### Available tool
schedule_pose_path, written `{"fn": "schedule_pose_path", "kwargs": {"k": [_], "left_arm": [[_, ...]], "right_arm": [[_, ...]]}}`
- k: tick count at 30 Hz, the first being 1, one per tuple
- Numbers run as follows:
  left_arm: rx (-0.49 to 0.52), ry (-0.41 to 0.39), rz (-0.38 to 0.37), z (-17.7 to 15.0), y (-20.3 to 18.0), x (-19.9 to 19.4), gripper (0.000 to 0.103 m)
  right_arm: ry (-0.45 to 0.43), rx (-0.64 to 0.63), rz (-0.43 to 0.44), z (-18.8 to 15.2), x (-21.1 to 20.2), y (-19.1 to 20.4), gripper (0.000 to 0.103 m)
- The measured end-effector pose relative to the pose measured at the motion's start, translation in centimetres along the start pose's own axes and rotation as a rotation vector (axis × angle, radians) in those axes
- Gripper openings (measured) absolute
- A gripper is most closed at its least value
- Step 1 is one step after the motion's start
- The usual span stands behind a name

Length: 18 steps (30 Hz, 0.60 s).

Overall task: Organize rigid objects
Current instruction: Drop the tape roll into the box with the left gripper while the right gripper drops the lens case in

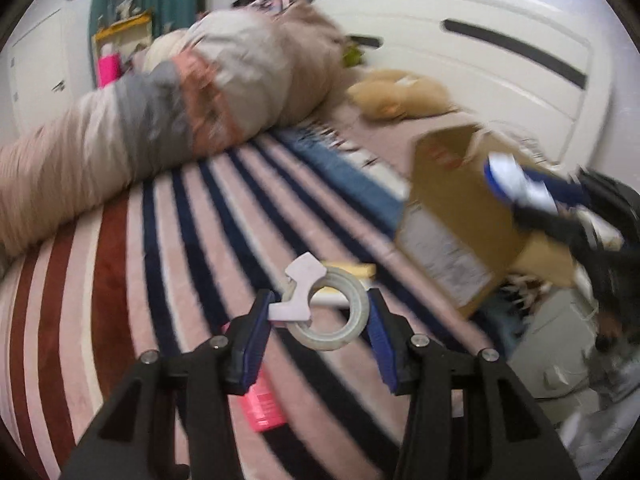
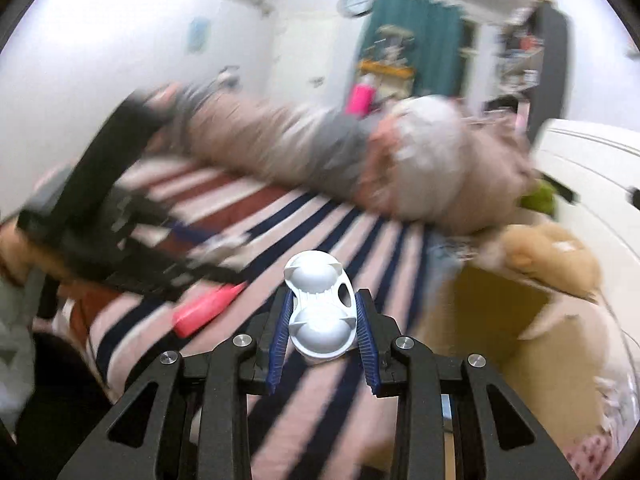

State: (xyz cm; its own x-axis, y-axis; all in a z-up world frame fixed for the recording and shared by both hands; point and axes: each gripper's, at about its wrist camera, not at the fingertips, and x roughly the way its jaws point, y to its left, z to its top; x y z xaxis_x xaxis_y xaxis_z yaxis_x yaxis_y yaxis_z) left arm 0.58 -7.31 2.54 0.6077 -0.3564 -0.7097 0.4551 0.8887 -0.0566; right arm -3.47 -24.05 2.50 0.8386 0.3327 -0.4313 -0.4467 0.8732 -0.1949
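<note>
My left gripper [image 1: 318, 312] is shut on a tape dispenser [image 1: 324, 310], a clear tape roll with a white handle piece, and holds it above the striped bed cover [image 1: 168, 280]. My right gripper [image 2: 322, 316] is shut on a white plastic double-dome object [image 2: 320, 300], held above the bed. A pink bottle [image 1: 262, 400] lies on the cover under the left gripper; it also shows in the right wrist view [image 2: 204, 308]. An open cardboard box [image 1: 460, 208] stands to the right; in the right wrist view the box [image 2: 500, 312] is right of the gripper.
A rolled duvet [image 1: 160, 120] lies across the bed's far side. A tan plush toy [image 1: 400, 94] lies by the white headboard [image 1: 480, 40]. The other gripper [image 1: 580, 224] shows over the box, and as a dark blurred shape in the right wrist view [image 2: 112, 208].
</note>
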Motion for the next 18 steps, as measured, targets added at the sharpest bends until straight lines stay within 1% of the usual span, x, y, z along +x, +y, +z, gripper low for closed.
{"fn": "schedule_pose_path", "kwargs": {"k": [2, 4, 5, 6, 7, 10, 14, 18], "left_arm": [[0.03, -0.017, -0.014, 1.3, -1.8, -0.5, 0.043], [0.046, -0.024, -0.033, 2.1, -3.1, -0.8, 0.043], [0.056, -0.027, -0.047, 2.6, -4.0, -0.6, 0.043], [0.069, -0.028, -0.061, 3.3, -4.9, -0.2, 0.043], [0.081, -0.031, -0.07, 3.8, -5.6, -0.1, 0.043], [0.13, -0.03, -0.098, 5.5, -8.6, 0.6, 0.043], [0.189, -0.011, -0.148, 8.2, -12.3, 2.3, 0.043], [0.243, 0.018, -0.162, 10.1, -14.9, 4.4, 0.043]], "right_arm": [[0.004, 0.053, -0.069, 0.5, -1.8, -3.2, 0.027], [0.04, 0.114, -0.136, -0.1, -2.8, -6.7, 0.027], [0.076, 0.129, -0.153, -0.5, -2.6, -7.9, 0.035], [0.138, 0.14, -0.164, -1.3, -1.8, -9.2, 0.054], [0.166, 0.145, -0.162, -2.0, -1.3, -10.0, 0.061], [0.22, 0.168, -0.14, -4.3, -0.1, -11.6, 0.062], [0.214, 0.194, -0.11, -5.4, -0.1, -12.9, 0.062], [0.192, 0.208, -0.083, -5.5, -1.2, -14.4, 0.062]]}}
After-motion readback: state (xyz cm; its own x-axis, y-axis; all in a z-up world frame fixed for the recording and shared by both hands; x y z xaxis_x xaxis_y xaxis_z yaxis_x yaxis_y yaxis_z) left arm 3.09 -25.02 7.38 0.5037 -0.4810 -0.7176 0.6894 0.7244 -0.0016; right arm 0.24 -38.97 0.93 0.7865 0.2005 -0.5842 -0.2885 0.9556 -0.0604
